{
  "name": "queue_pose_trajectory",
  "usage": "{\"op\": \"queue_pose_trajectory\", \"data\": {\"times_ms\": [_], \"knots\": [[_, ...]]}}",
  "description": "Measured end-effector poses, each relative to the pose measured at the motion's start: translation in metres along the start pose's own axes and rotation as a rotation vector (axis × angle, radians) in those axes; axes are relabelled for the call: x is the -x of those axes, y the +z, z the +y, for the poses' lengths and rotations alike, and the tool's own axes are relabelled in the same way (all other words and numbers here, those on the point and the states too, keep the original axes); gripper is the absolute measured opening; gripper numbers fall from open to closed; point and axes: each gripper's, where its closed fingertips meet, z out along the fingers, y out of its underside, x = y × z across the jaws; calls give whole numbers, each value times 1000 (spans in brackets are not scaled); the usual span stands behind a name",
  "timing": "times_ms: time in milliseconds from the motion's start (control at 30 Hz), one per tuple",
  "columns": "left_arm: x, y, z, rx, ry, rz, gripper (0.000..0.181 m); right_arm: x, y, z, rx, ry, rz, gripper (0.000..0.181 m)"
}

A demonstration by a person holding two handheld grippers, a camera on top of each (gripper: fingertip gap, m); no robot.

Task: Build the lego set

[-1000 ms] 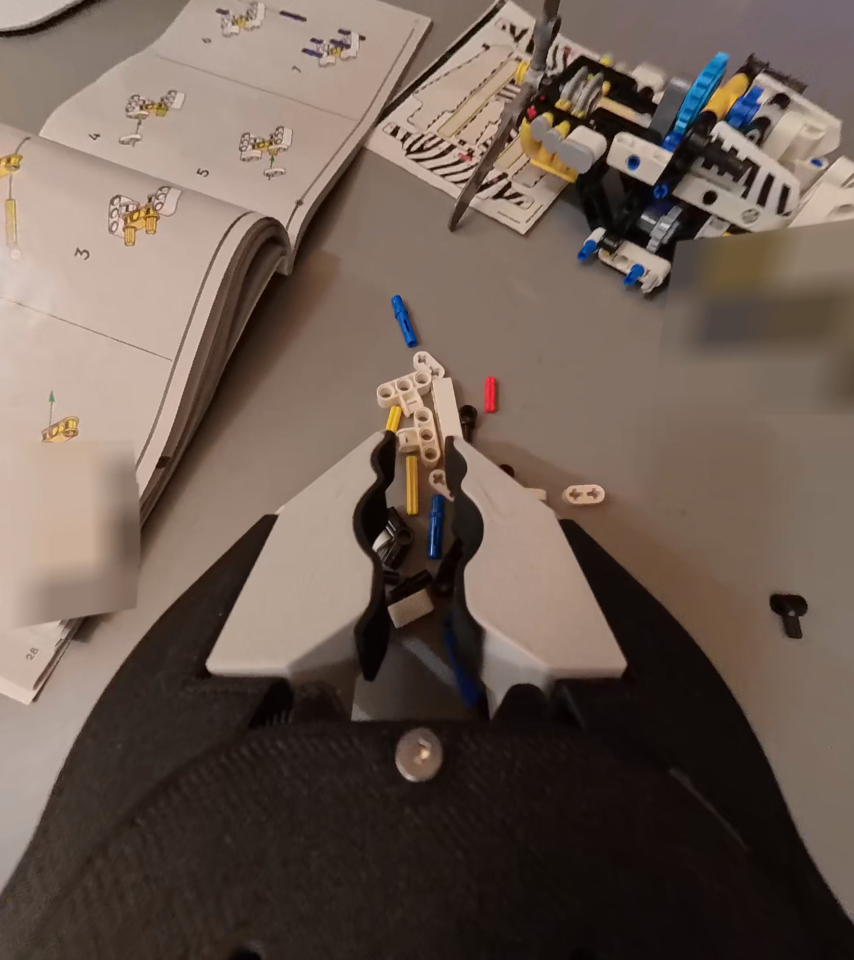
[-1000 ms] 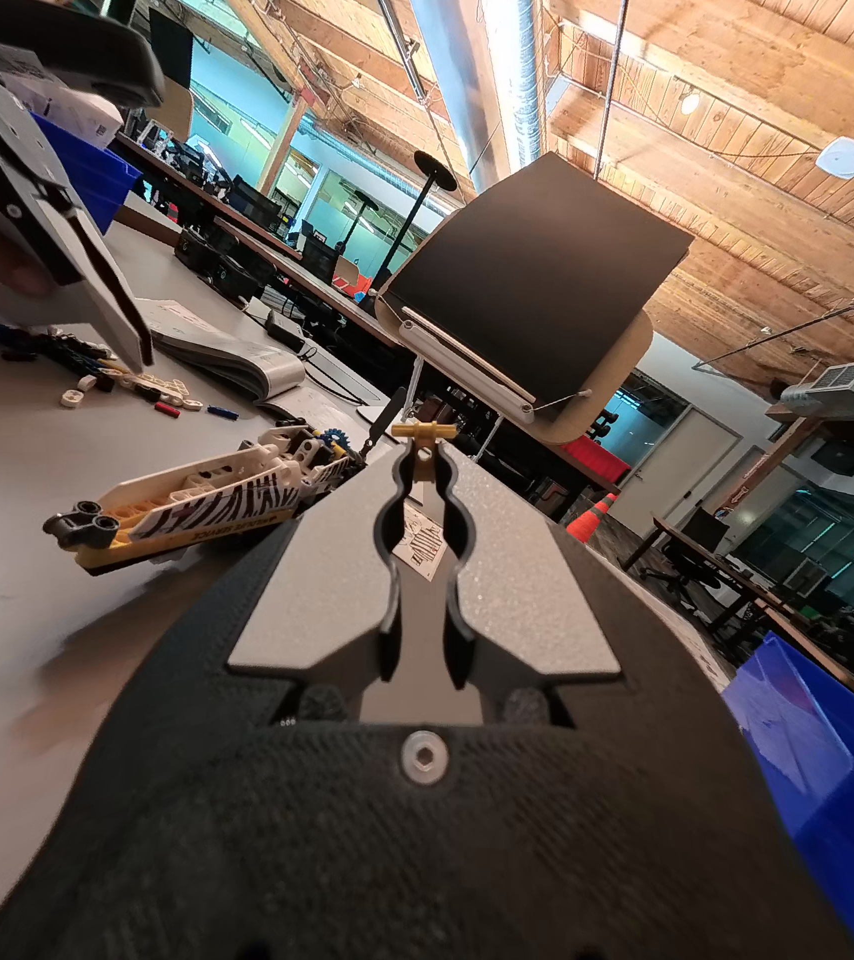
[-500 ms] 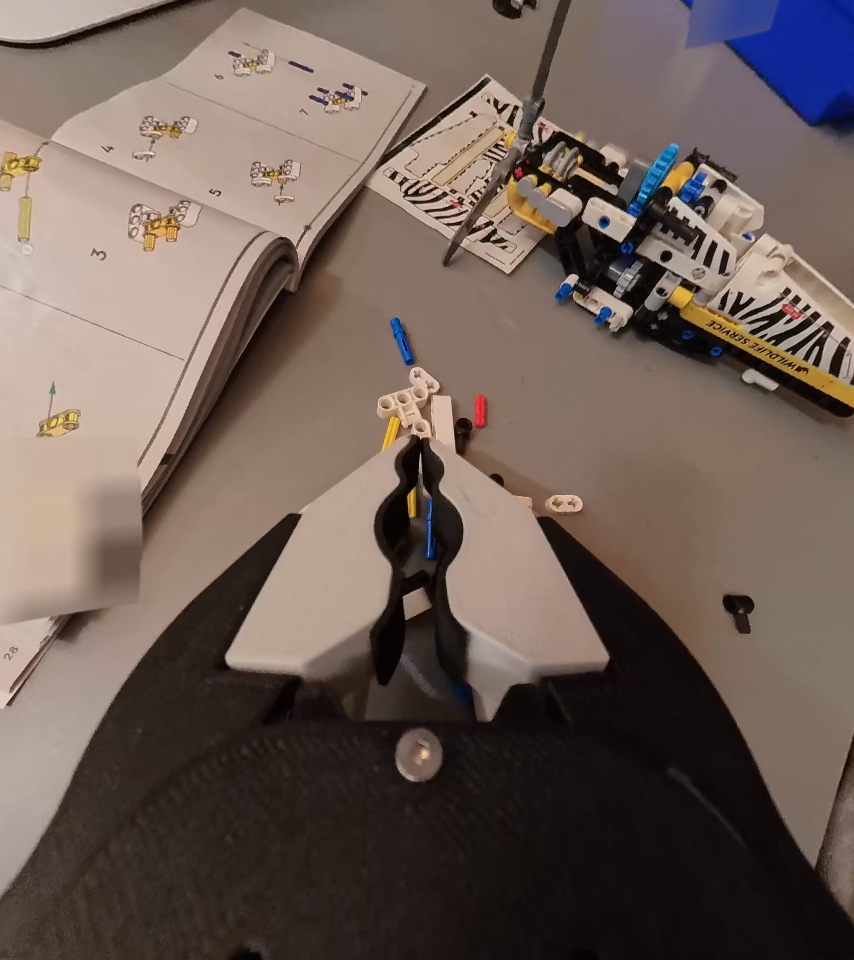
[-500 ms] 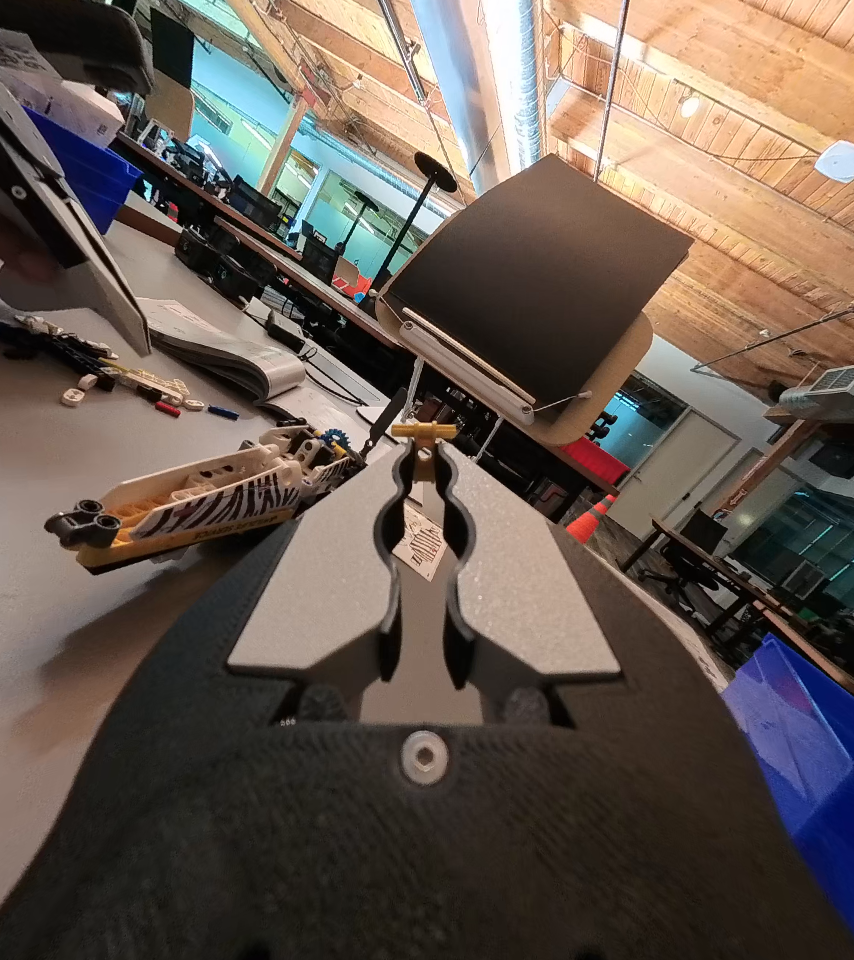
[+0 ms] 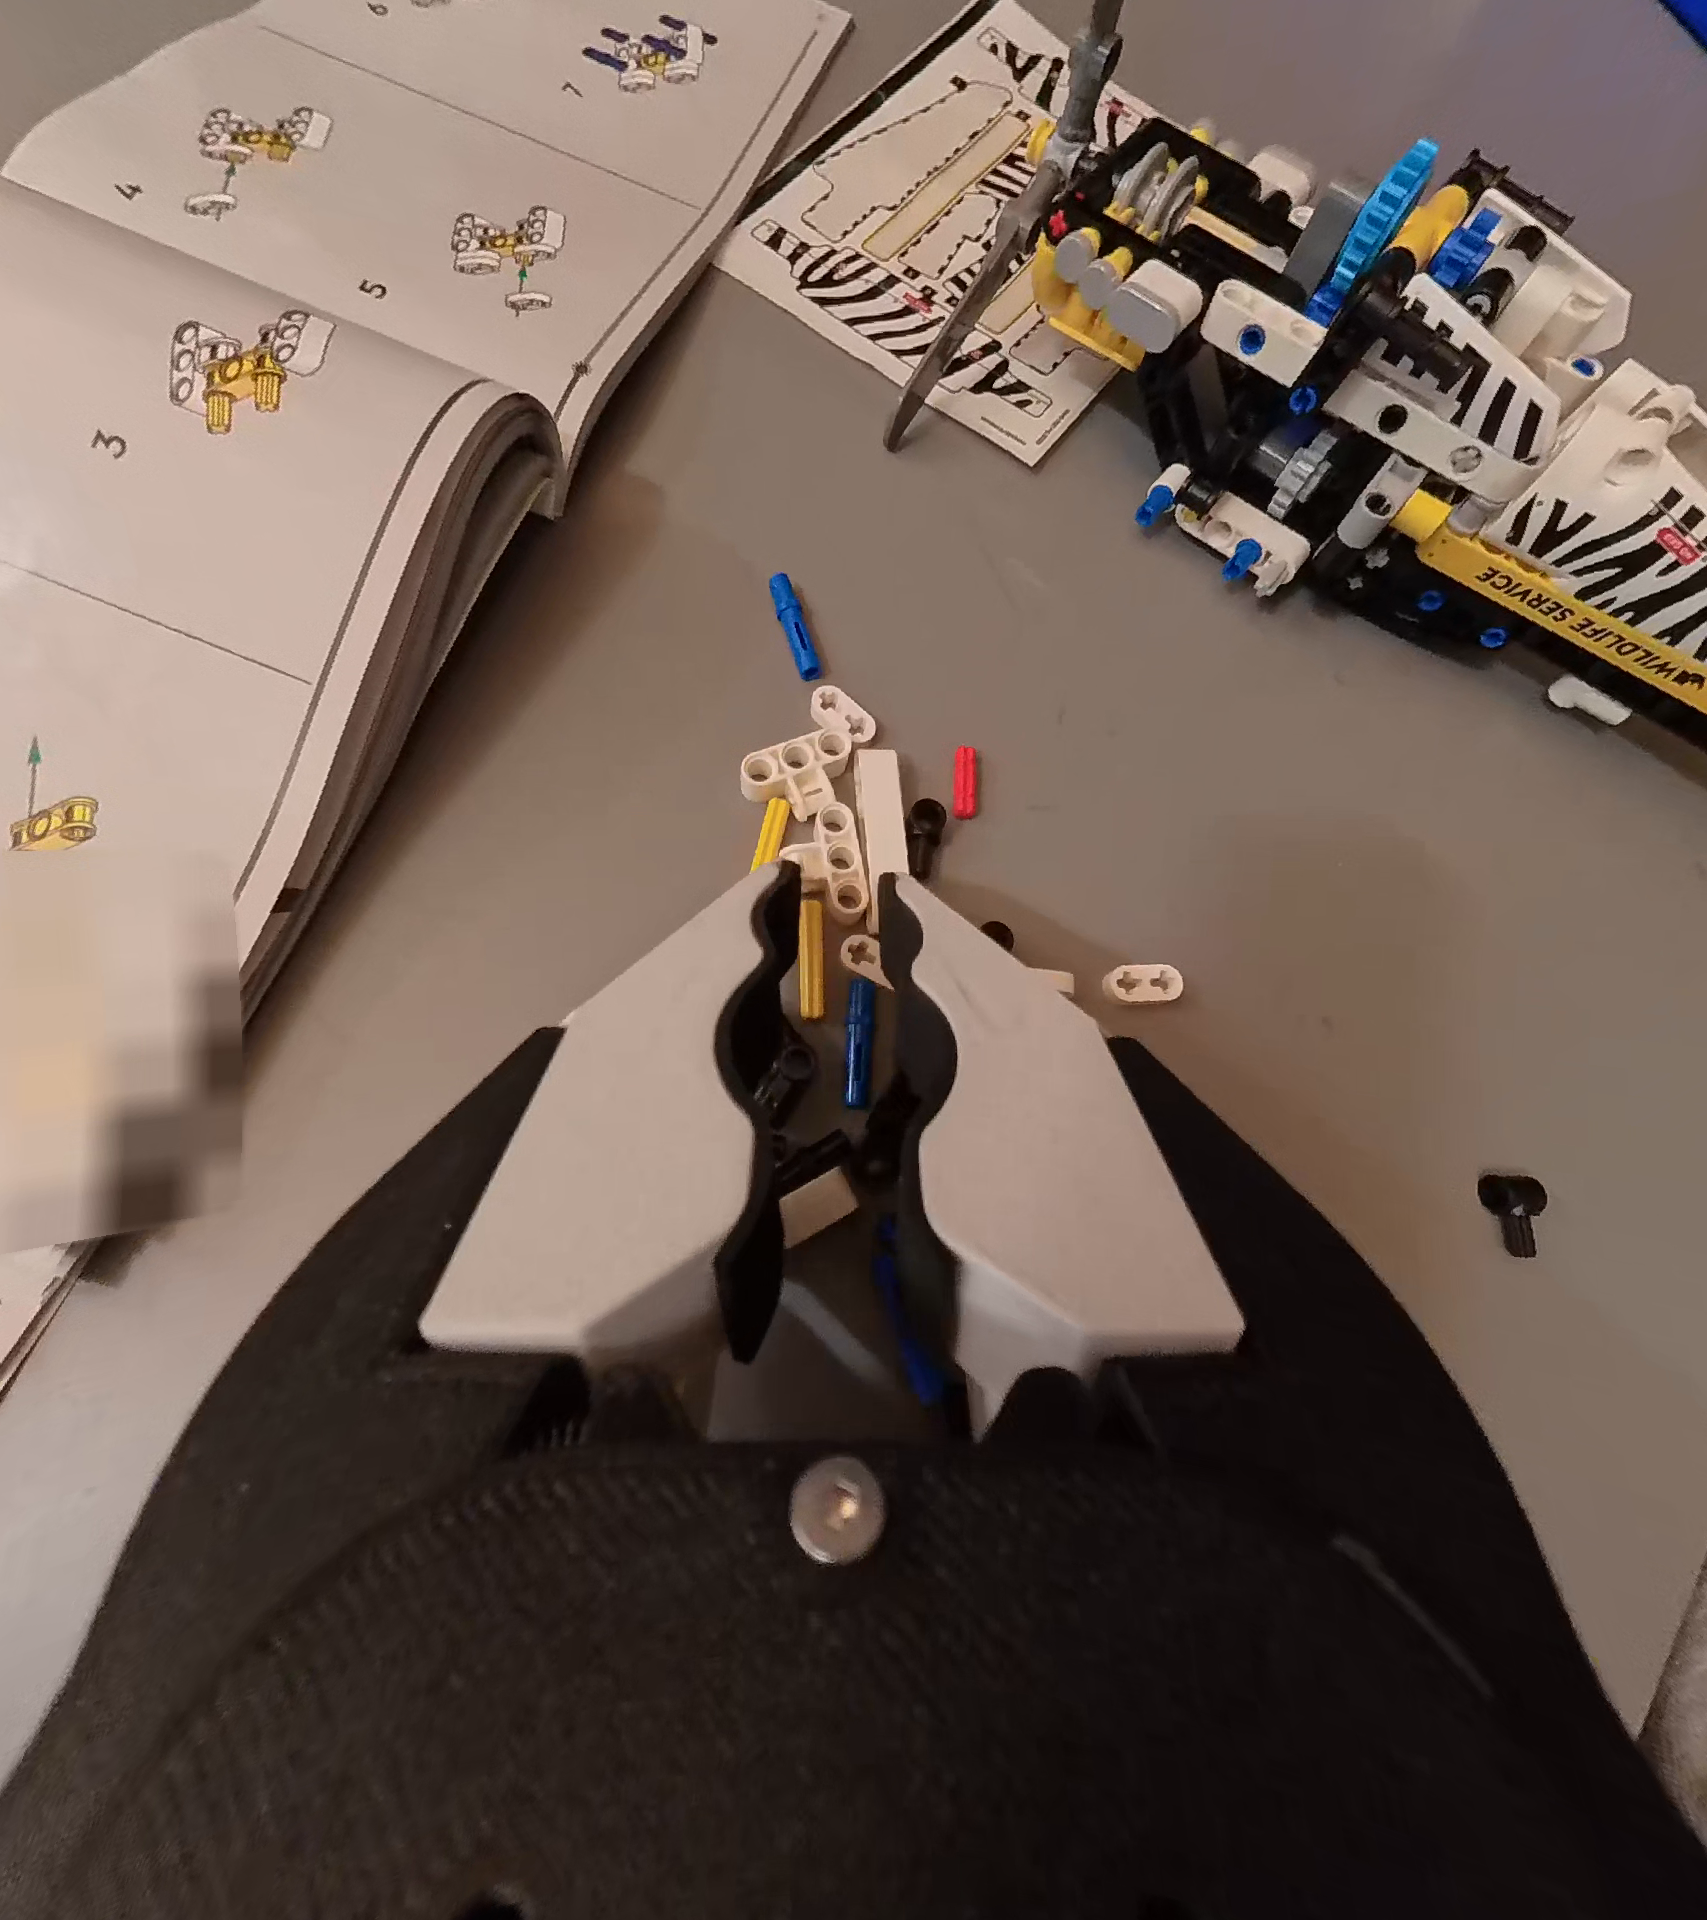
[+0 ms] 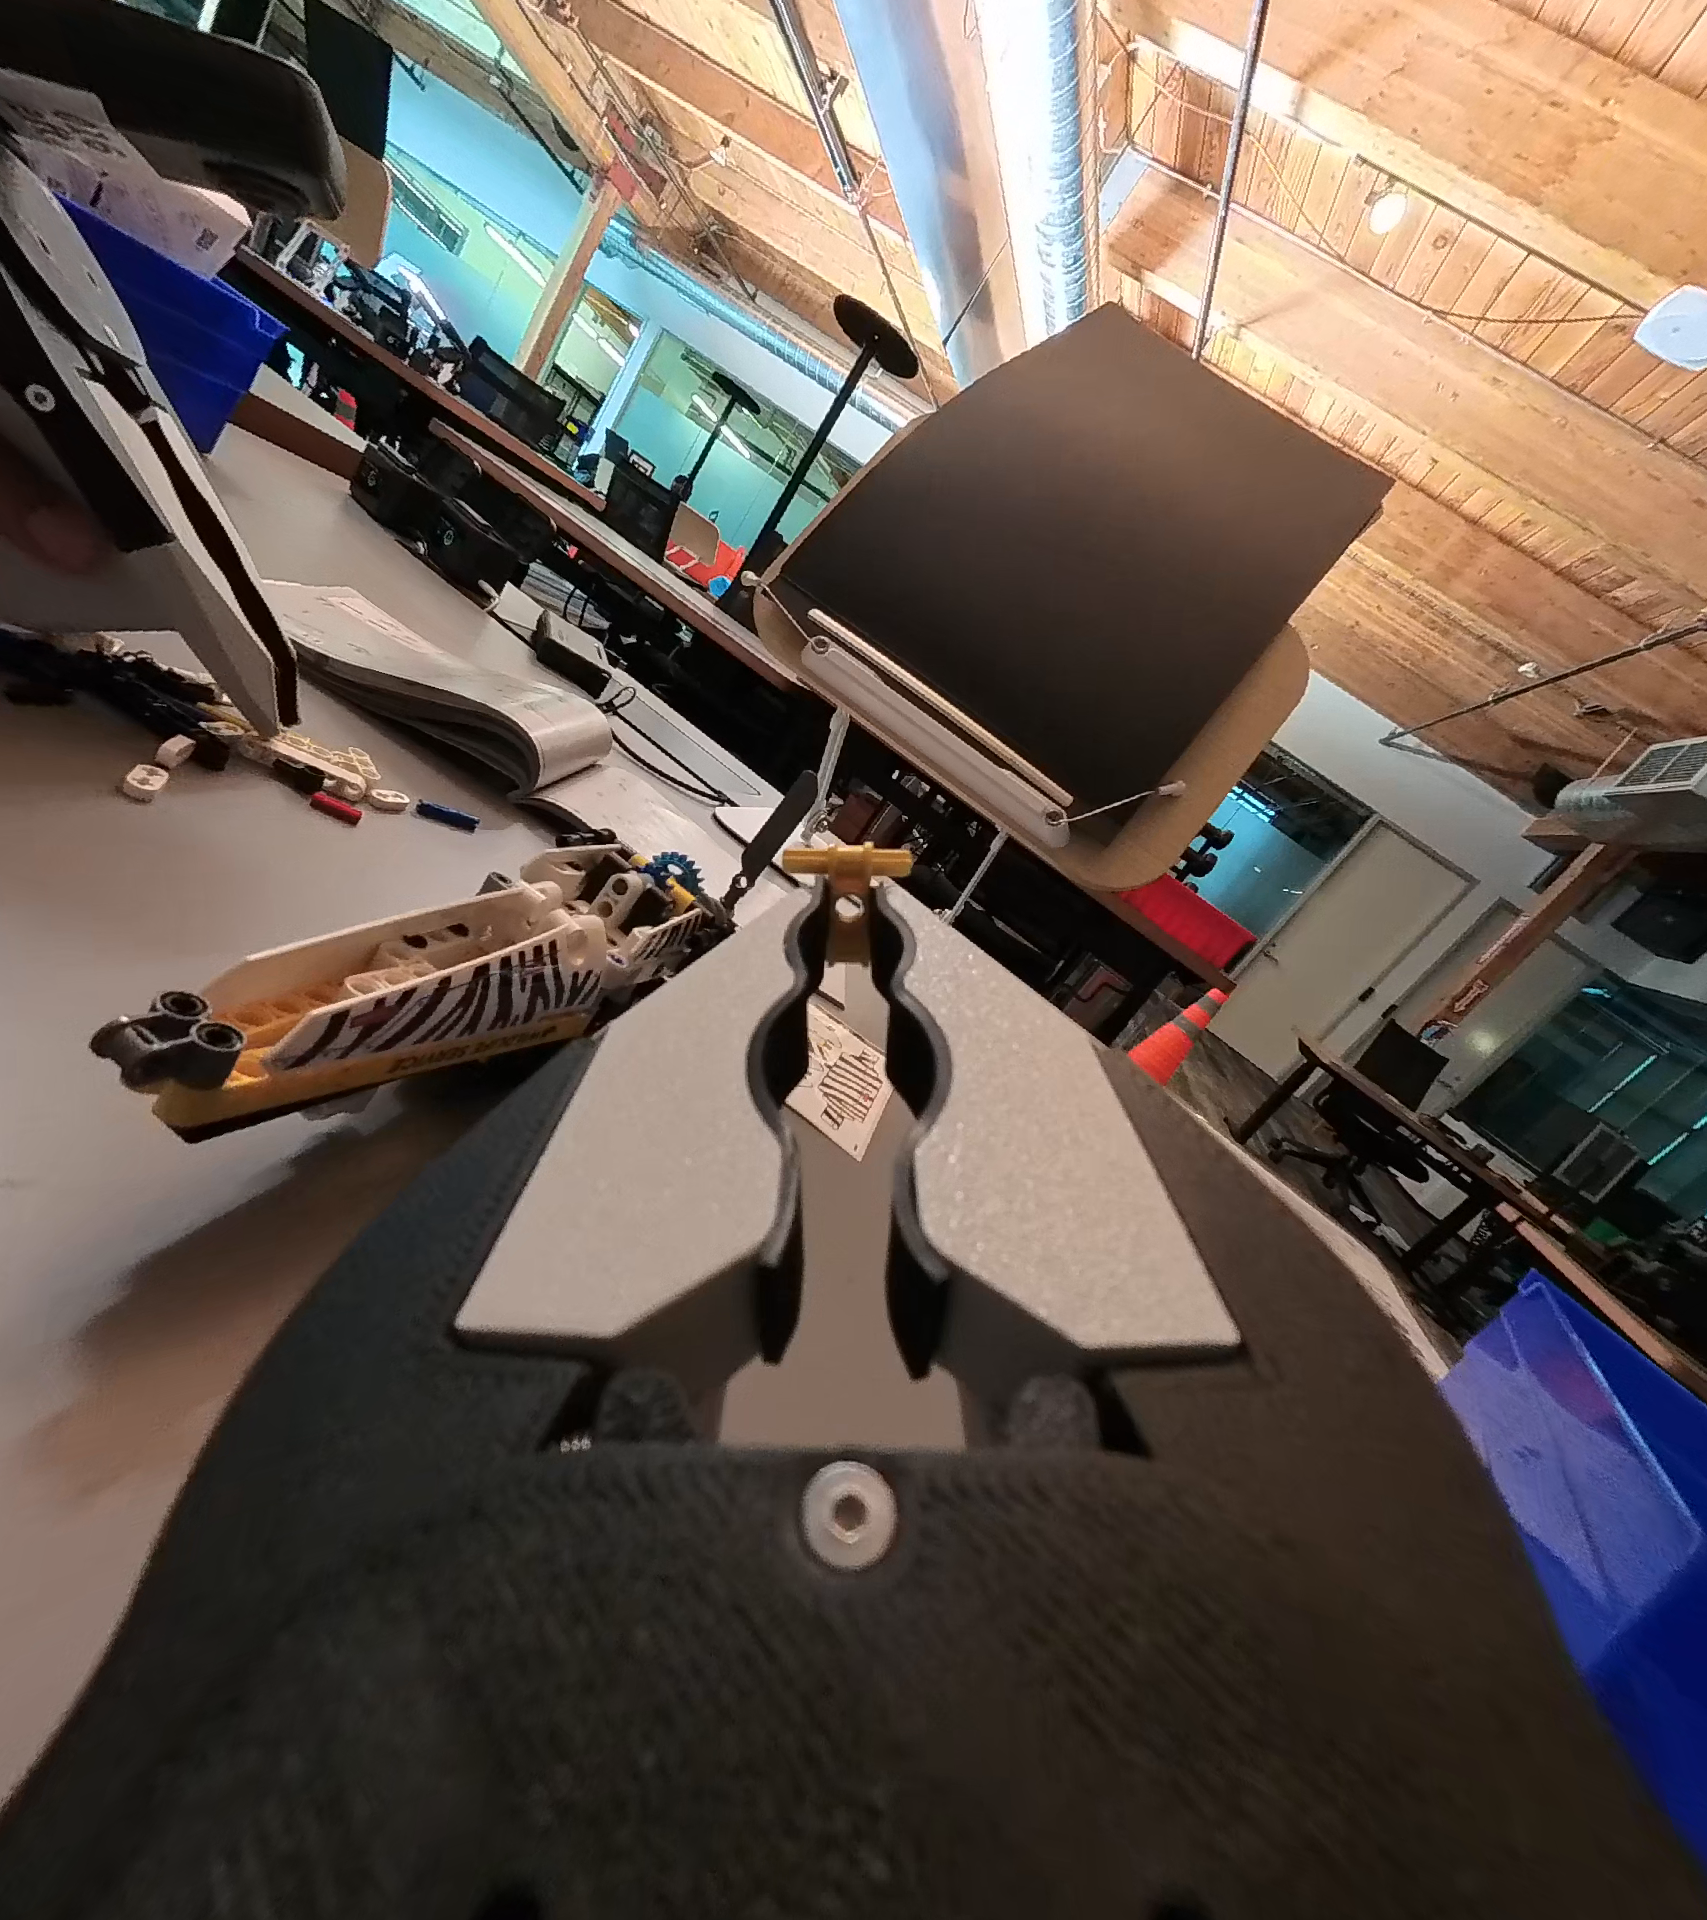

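At nine o'clock in your left wrist view, the open instruction booklet (image 5: 205, 540) runs off the frame edge, and a blurred patch covers part of its lower page. Your left gripper (image 5: 833, 894) hangs over the pile of loose pieces (image 5: 828, 821) with its jaws slightly apart, holding nothing; its grey fingers hide the pieces beneath them, so only a yellow axle (image 5: 809, 956) and a blue pin (image 5: 859, 1039) show in the gap. At two o'clock lies the zebra-striped model (image 5: 1451, 416), cut off at the right edge, its glossy panels beside the flat sticker sheet (image 5: 932, 270). Your right gripper (image 6: 847, 914) is clamped on a small yellow cross-shaped piece (image 6: 847, 868), raised above the matte grey table (image 6: 18, 987).
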Motion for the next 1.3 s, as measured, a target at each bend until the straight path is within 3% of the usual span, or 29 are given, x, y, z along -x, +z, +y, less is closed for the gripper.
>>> {"op": "queue_pose_trajectory", "data": {"times_ms": [400, 700, 1300], "knots": [[0, -3, -1, -18, -39, 34, 0, -1, 0, 0, -2, -1, 0, 5], [-2, -2, 0, -10, -36, 43, 12, -1, 0, -1, -2, -5, 0, 5], [6, -2, 0, -9, -62, -8, 3, -1, 1, -1, -3, -11, -2, 5]]}}
